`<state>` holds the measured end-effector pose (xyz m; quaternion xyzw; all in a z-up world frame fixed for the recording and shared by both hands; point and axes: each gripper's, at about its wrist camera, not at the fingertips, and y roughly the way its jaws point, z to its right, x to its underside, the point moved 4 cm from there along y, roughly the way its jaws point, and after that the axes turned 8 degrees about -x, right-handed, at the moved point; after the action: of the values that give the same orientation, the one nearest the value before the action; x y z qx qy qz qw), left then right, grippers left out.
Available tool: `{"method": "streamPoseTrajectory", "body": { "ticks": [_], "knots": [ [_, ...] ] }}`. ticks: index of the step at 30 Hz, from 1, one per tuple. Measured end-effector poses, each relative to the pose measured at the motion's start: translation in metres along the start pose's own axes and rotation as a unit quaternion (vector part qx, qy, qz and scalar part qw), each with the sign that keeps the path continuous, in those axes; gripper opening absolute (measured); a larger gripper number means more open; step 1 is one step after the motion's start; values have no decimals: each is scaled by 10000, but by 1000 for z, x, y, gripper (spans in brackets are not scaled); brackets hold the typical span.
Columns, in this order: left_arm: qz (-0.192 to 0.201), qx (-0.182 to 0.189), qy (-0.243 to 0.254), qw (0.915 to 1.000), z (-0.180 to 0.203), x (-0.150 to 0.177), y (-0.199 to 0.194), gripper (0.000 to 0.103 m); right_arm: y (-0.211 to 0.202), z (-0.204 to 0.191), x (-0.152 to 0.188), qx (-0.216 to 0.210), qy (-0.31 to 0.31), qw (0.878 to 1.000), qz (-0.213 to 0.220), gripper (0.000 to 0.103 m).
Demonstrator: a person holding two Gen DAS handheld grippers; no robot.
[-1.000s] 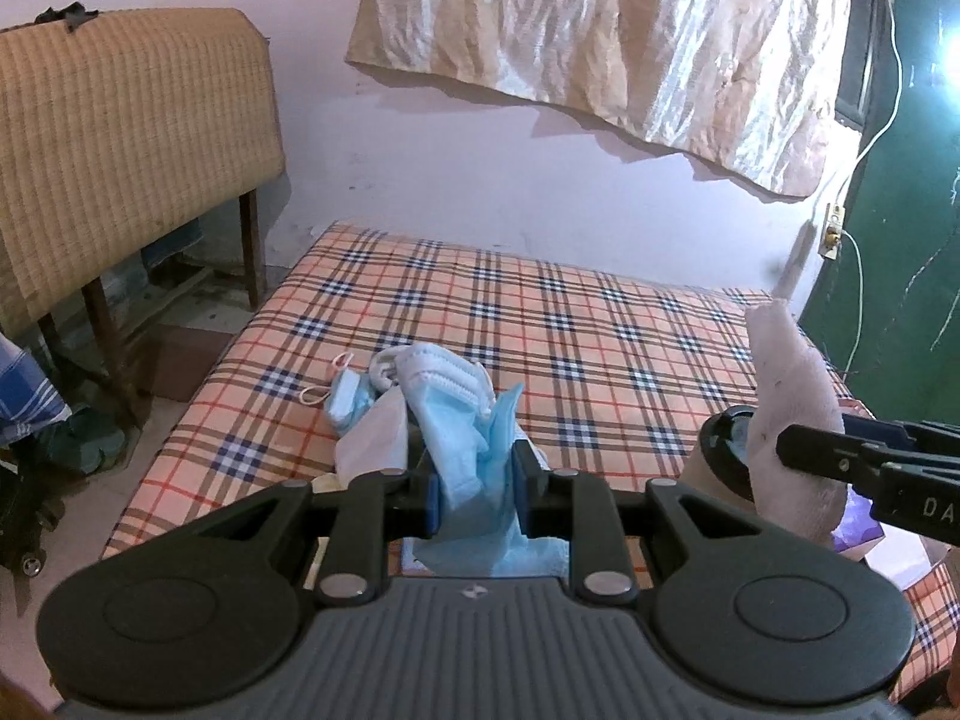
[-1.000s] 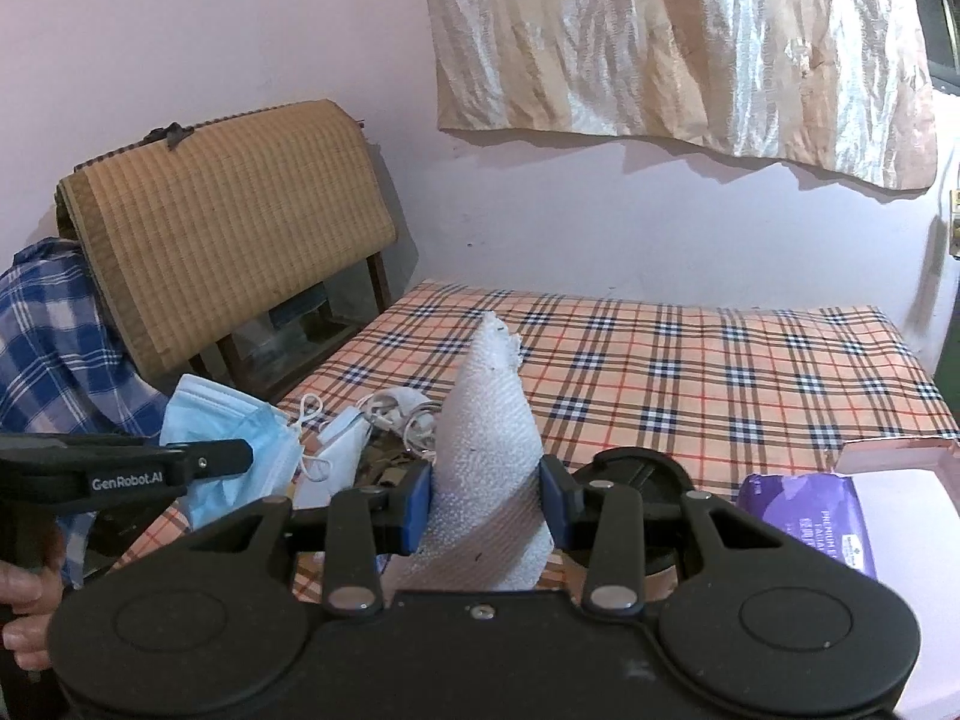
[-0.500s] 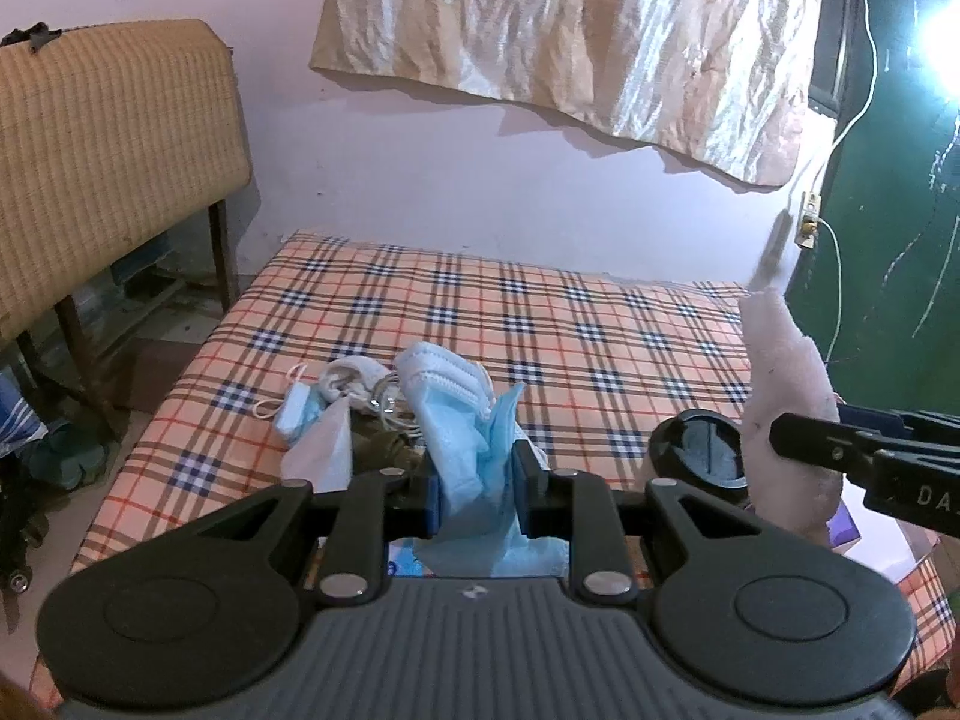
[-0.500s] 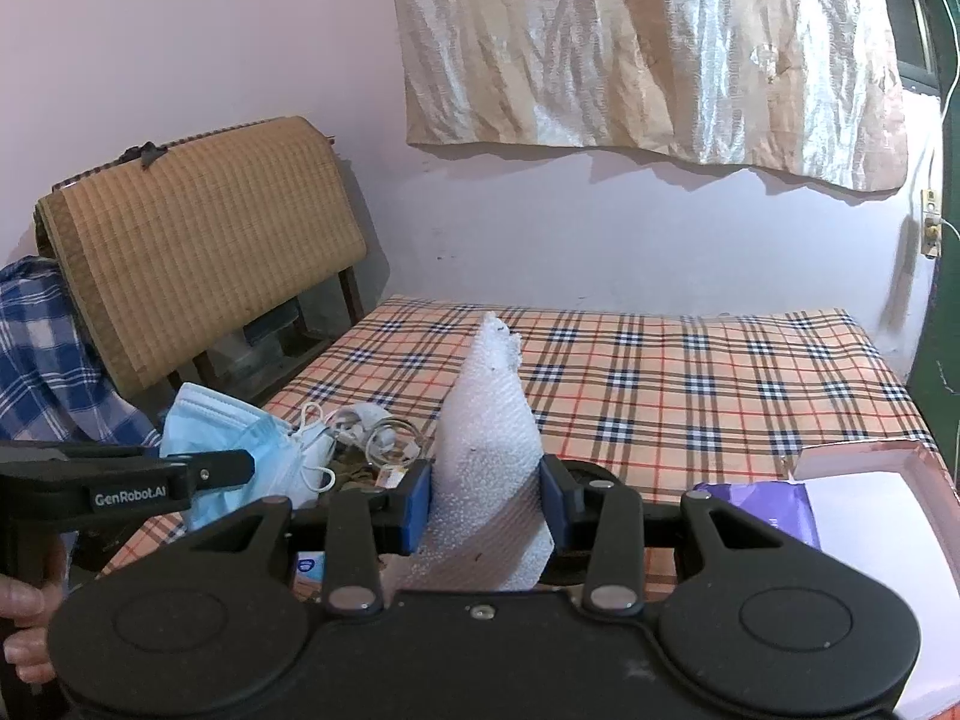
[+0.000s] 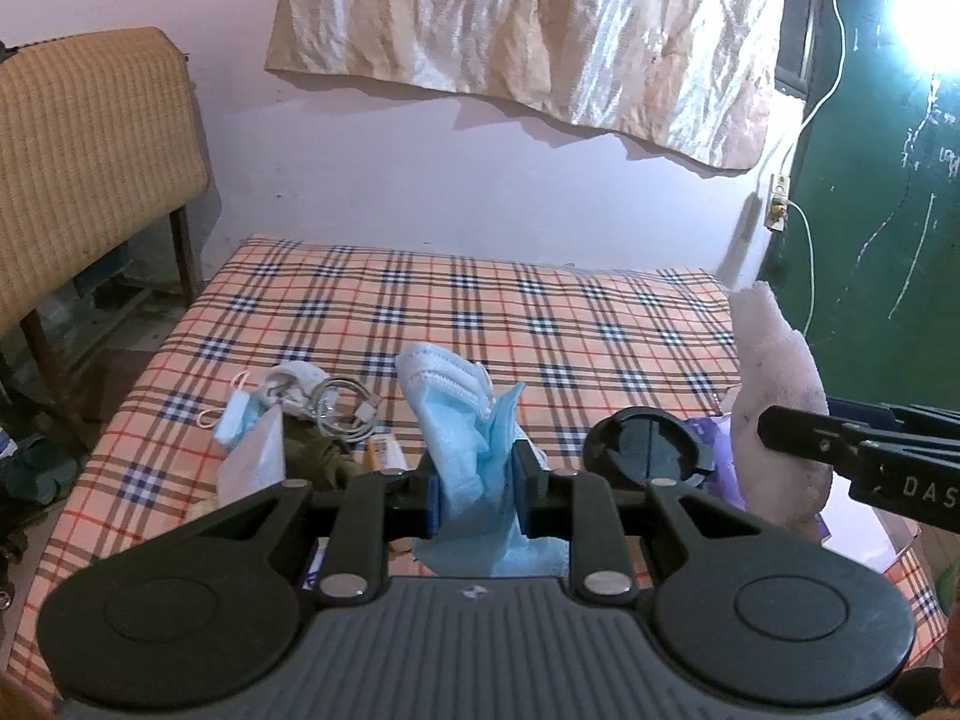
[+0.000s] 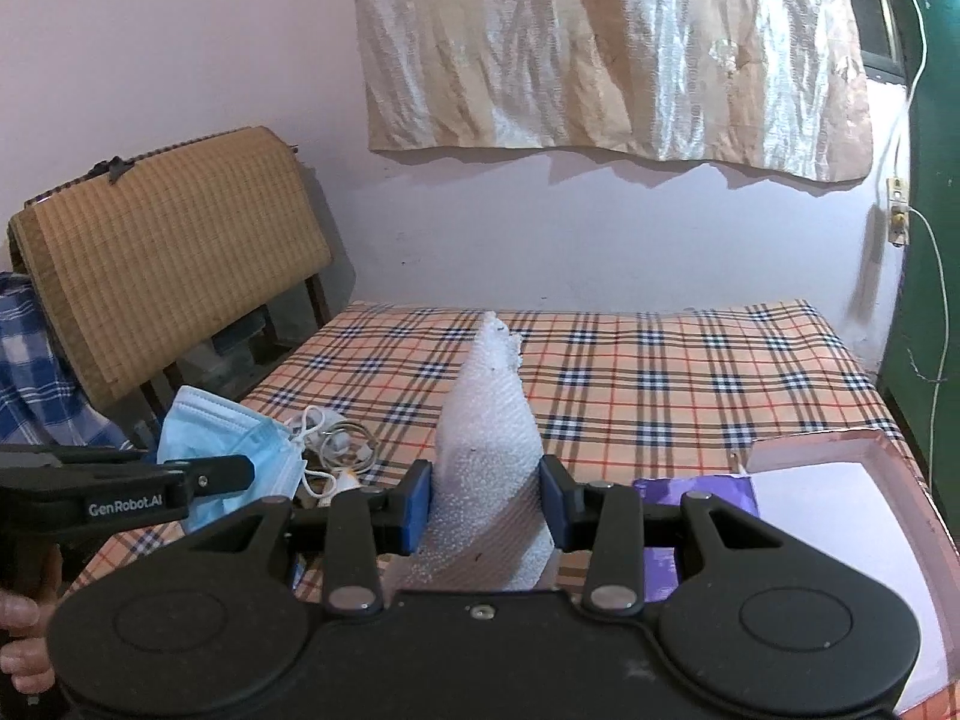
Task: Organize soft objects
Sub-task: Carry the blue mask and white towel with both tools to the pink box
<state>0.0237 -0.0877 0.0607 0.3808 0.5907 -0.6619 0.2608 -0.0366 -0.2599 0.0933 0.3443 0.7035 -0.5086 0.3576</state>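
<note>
Jaws both clamped: left gripper (image 5: 477, 489) on blue mask (image 5: 474, 420), right gripper (image 6: 486, 501) on white foam (image 6: 489, 420), both lifted above plaid bed (image 5: 540, 324). Best kept firm, carried level to pink box (image 6: 840, 480) at right. Grippers side by side, pointing forward.

You lifted both grippers higher and turned them a little to 3 o'clock. Now the green door (image 5: 870, 192) fills more of the left camera's view, and a bright light (image 5: 927, 15) shows at 1 o'clock.
</note>
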Motion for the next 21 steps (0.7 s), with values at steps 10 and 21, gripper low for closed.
{"method": "streamPoseTrajectory", "body": {
  "ticks": [10,21],
  "knots": [
    [-13,163,134,9998,24,-2,6,25,-6,20,1,160,92,9998,44,47],
    [-70,378,297,9988,53,-1,14,25,-16,49,2,359,225,9991,67,47]
  ]
}}
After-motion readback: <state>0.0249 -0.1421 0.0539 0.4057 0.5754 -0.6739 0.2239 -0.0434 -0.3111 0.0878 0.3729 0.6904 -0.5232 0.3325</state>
